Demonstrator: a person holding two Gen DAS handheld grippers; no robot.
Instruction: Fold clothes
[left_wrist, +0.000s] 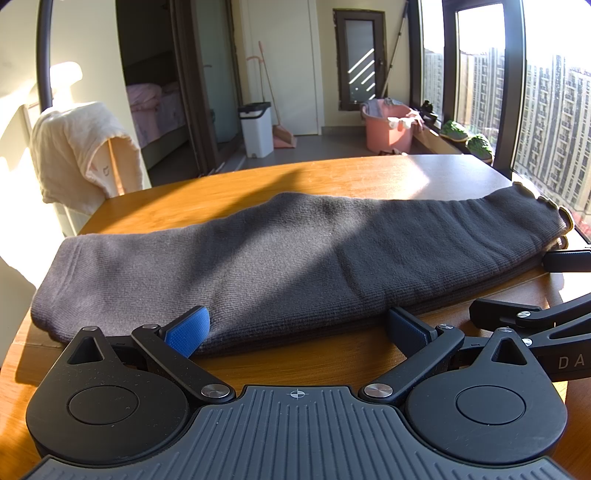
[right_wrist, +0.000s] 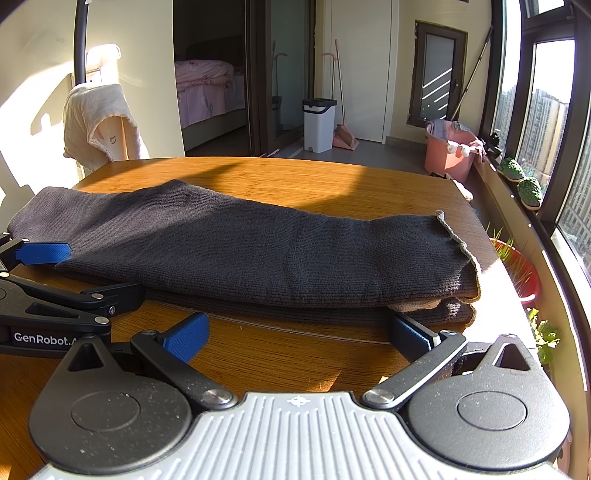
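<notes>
A cream towel (right_wrist: 98, 122) is draped over a chair back beyond the wooden table (right_wrist: 295, 177). A white bin (right_wrist: 319, 123), a pink dustpan (right_wrist: 345, 140) and a pink bucket (right_wrist: 448, 153) are seen on the floor; a pink-covered bed (right_wrist: 207, 88) is visible through the doorway.

A warm orange-brown wooden table (left_wrist: 332, 173) with a visible grain fills the middle of both frames. A dark grey knitted garment (left_wrist: 295, 258), folded into a long band, lies flat across its centre.
</notes>
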